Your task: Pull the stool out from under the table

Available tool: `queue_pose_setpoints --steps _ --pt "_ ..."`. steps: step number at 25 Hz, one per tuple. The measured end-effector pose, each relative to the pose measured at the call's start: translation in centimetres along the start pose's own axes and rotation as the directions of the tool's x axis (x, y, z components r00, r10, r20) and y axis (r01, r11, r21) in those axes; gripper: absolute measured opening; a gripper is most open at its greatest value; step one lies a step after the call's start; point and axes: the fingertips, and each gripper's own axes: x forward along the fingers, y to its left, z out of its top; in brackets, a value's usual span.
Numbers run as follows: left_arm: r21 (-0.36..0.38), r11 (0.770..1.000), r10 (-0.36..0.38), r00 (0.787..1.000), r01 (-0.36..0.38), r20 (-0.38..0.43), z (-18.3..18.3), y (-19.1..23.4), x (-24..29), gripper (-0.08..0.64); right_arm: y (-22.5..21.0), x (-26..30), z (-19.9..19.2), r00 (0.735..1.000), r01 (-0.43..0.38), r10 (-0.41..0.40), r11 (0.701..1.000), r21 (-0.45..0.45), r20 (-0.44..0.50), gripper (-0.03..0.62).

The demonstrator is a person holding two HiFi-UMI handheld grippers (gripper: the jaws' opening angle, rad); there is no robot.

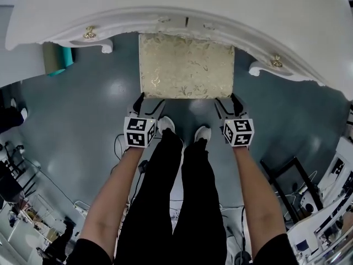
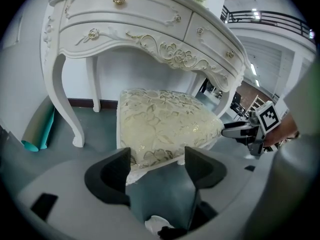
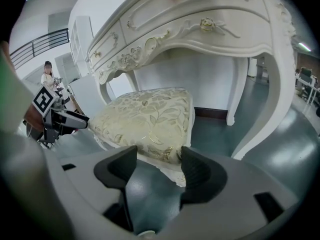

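The stool (image 1: 185, 65) has a cream cushion with a gold leaf pattern and a white frame; its far part lies under the white carved table (image 1: 182, 7). My left gripper (image 1: 149, 104) is at the stool's near left corner and my right gripper (image 1: 229, 104) is at its near right corner. In the left gripper view the cushion (image 2: 165, 124) fills the middle, and its near corner sits between the spread jaws of my left gripper (image 2: 157, 166). The right gripper view shows the cushion (image 3: 145, 119) the same way, its corner between the spread jaws of my right gripper (image 3: 156, 166). Neither gripper clamps the stool.
The table's curved white legs (image 2: 65, 104) (image 3: 260, 119) stand on both sides of the stool. A teal roll (image 1: 58, 59) leans behind the left leg. The person's legs and white shoes (image 1: 165, 124) are just behind the stool. Cables and a black stand (image 1: 287, 175) lie to the right.
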Motion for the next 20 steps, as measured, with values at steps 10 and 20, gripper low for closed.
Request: queue_pose_setpoints --steps 10,20 --pt "0.003 1.0 0.021 1.0 -0.021 0.004 0.2 -0.5 -0.5 0.337 0.6 -0.2 -0.2 1.0 -0.002 0.002 1.0 0.005 -0.008 0.281" --pt "0.057 0.998 0.029 0.999 -0.03 0.017 1.5 2.6 0.0 0.337 0.3 0.0 -0.1 1.0 0.01 -0.01 0.999 -0.037 -0.002 0.295"
